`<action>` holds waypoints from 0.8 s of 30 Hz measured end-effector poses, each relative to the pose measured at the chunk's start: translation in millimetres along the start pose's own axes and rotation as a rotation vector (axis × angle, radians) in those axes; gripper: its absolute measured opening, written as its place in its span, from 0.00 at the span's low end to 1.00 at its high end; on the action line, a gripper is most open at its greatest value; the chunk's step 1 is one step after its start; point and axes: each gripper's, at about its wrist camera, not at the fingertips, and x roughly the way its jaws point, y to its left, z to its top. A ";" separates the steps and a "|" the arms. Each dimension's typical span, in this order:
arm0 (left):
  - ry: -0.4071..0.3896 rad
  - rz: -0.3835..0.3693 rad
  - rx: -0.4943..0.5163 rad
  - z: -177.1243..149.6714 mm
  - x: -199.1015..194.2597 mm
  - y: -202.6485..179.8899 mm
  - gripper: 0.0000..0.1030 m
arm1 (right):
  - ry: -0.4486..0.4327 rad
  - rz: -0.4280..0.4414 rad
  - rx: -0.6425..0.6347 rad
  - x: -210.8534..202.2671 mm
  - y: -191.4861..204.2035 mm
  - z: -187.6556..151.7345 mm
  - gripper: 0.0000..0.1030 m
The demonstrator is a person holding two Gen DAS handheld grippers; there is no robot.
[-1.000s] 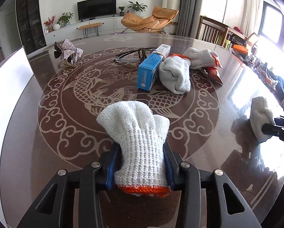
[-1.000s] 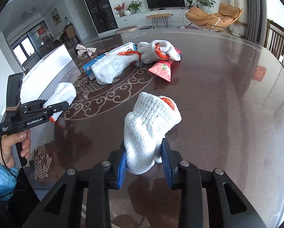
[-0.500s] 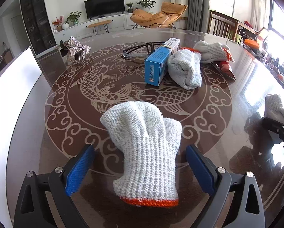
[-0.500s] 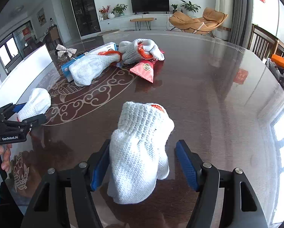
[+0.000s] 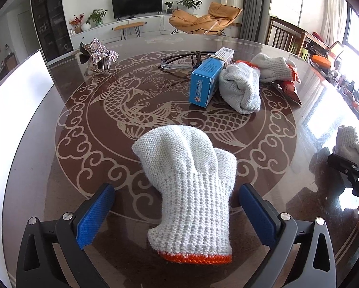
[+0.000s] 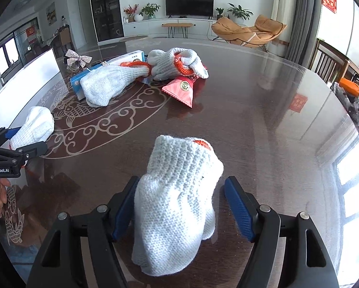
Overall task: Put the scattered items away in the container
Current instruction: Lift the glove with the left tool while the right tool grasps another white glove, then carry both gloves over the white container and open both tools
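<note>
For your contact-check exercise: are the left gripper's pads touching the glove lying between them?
Apart. The left wrist view shows table on both sides between the blue pads and the glove.

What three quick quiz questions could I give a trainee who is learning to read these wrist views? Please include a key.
1. True or false: the left gripper is shut on the white glove between its fingers.
2. What lies against the blue box on its right side in the left wrist view? A) a glove B) a bow C) a cup
3. Fill in: the glove in front of the right gripper has an ______ cuff.

Key: 1 false, the jaws stand open on either side of it; 2 A, the grey-white glove; 3 orange.
</note>
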 end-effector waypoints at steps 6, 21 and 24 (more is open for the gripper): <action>-0.054 -0.032 -0.045 -0.1 -11.3 7.3 0.32 | -0.023 -0.012 0.032 -7.0 -4.2 -1.4 0.27; -0.109 -0.172 -0.296 -70.4 -140.9 97.2 0.29 | 0.080 0.375 -0.178 -37.2 146.7 -10.6 0.27; -0.171 -0.062 -0.370 -74.8 -186.2 158.0 0.29 | 0.060 0.486 -0.304 -48.1 219.7 13.6 0.27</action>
